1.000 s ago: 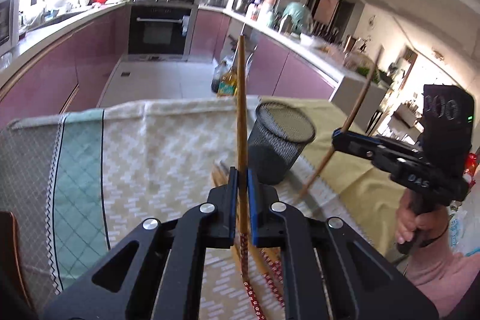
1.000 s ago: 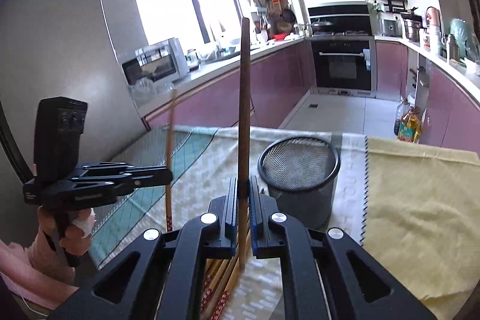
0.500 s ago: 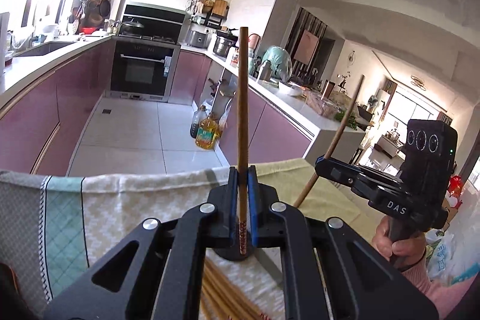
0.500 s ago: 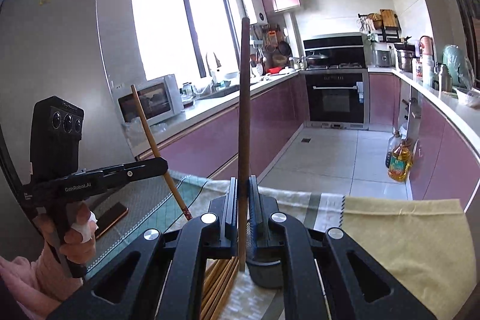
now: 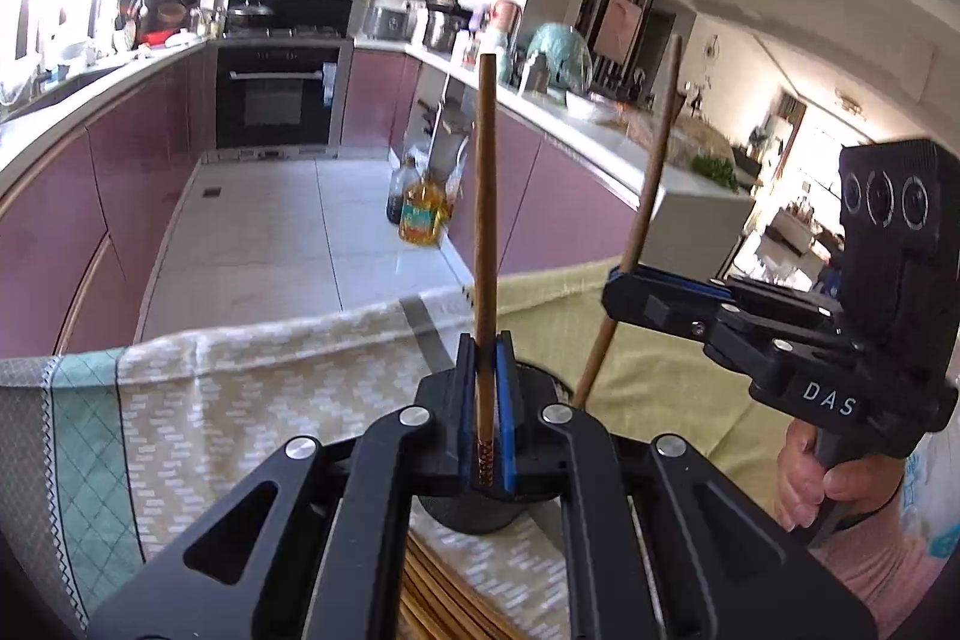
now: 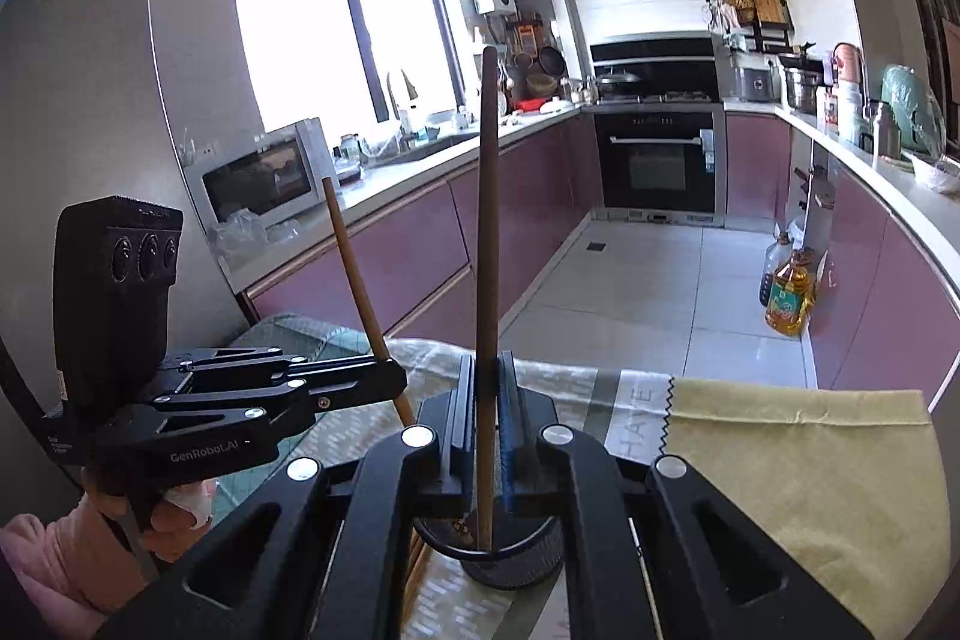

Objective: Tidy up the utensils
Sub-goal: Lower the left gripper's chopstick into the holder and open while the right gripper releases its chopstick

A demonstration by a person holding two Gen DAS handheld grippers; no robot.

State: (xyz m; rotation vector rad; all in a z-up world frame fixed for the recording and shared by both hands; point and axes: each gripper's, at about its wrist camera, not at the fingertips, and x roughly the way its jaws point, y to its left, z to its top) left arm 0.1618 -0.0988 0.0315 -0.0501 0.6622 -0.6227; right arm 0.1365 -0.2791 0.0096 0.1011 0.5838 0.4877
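Note:
My left gripper is shut on an upright wooden chopstick. Its patterned lower end sits between the blue pads, just above the black mesh cup. My right gripper is shut on a second, darker chopstick, whose lower end reaches into the mouth of the mesh cup. Each gripper shows in the other's view: the right gripper with its slanted chopstick, and the left gripper with its slanted chopstick. Several loose chopsticks lie on the cloth below, mostly hidden.
A patterned tablecloth and a yellow cloth cover the table, whose far edge is close ahead. Beyond lie the kitchen floor, oil bottles, purple cabinets, an oven and a microwave. A person's hands hold both grips.
Both grippers have lifted and moved forward with their chopsticks. The mesh cup, a second ago ahead of the fingers, now sits directly beneath them.

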